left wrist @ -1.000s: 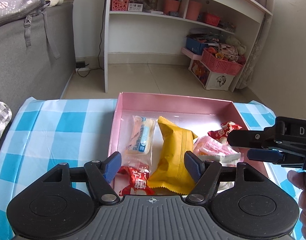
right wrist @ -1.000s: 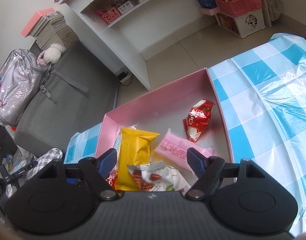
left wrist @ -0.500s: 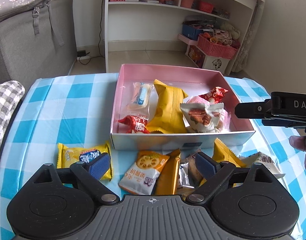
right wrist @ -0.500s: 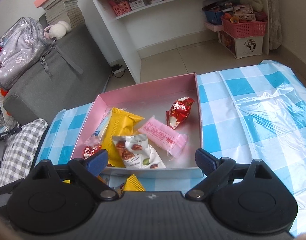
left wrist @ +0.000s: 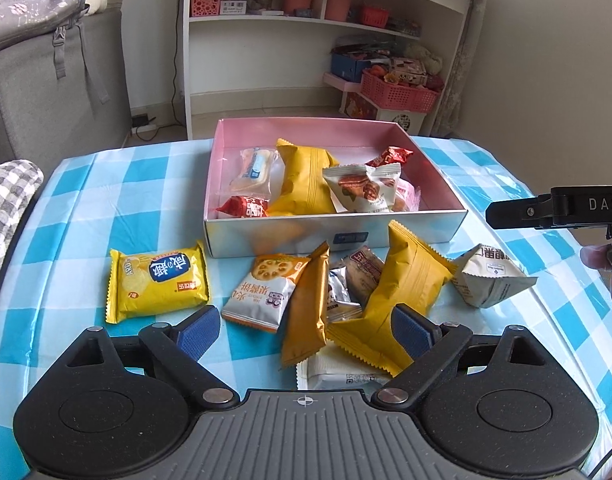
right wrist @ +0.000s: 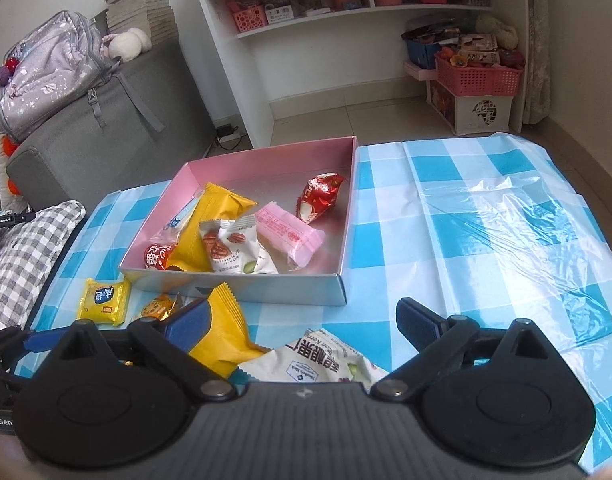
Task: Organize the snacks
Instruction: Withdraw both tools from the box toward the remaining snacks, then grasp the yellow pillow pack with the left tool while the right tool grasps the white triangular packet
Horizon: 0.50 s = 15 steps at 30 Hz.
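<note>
Two grippers are in our hands, and both stand spread wide with nothing between their pads: the left gripper (left wrist: 306,330) and the right gripper (right wrist: 306,330) have each just been opening, the right one a little further in the last instant. Our left gripper hangs over a loose heap of snacks on the blue-checked tablecloth (left wrist: 85,184): a slim orange packet (left wrist: 308,308) and a large yellow packet (left wrist: 402,292) lie between its blue pads, untouched, with a lotus-root chip packet (left wrist: 267,290) just left of them and a yellow chip bag (left wrist: 157,282) further left, apart from the rest. A white pyramid-shaped packet (left wrist: 490,276) sits to the right of the heap; in the right wrist view this same white packet (right wrist: 326,360) lies below our right gripper, beside the yellow packet (right wrist: 225,332). Beyond the heap stands the pink box (left wrist: 438,176), its near wall just behind the packets. Inside it we see a yellow pouch (left wrist: 306,180), a nut packet (left wrist: 362,188) leaning on it, a pale wafer bar (left wrist: 253,168) on the left, a small red candy (left wrist: 245,207) in the near left corner, a red wrapper (left wrist: 390,157) at the back right, and a pink bar (right wrist: 285,232). Behind the table are a white shelf unit (left wrist: 265,40) and a grey sofa (left wrist: 45,100).
</note>
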Available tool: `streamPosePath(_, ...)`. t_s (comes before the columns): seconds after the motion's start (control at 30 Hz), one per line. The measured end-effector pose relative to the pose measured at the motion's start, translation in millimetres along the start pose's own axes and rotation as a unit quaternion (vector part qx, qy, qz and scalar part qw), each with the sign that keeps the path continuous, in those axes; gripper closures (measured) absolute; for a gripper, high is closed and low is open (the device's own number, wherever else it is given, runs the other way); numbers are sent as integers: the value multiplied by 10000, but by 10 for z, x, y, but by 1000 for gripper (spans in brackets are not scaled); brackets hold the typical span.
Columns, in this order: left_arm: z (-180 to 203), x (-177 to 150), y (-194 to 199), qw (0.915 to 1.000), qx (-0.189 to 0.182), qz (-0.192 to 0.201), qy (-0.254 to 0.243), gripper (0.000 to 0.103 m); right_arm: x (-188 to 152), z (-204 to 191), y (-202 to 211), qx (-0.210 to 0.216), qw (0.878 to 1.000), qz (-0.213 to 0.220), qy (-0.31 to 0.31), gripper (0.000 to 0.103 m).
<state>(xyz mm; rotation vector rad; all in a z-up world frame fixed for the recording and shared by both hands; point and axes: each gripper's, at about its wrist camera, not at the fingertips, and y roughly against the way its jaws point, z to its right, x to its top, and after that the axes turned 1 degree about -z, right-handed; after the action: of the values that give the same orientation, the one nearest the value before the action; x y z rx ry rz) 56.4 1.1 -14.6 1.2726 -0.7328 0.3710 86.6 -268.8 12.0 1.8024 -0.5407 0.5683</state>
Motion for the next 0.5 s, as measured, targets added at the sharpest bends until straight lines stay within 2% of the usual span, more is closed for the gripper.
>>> streamPosePath(0.27, 91, -128, 25, 9992, -58, 71, -389, 8, -177, 106, 3, -243, 9994, -73, 224, 2)
streamPosePath(0.5, 264, -223, -5, 9942, -387, 204, -979, 8, -345, 85, 12, -113, 9977, -108, 661, 2)
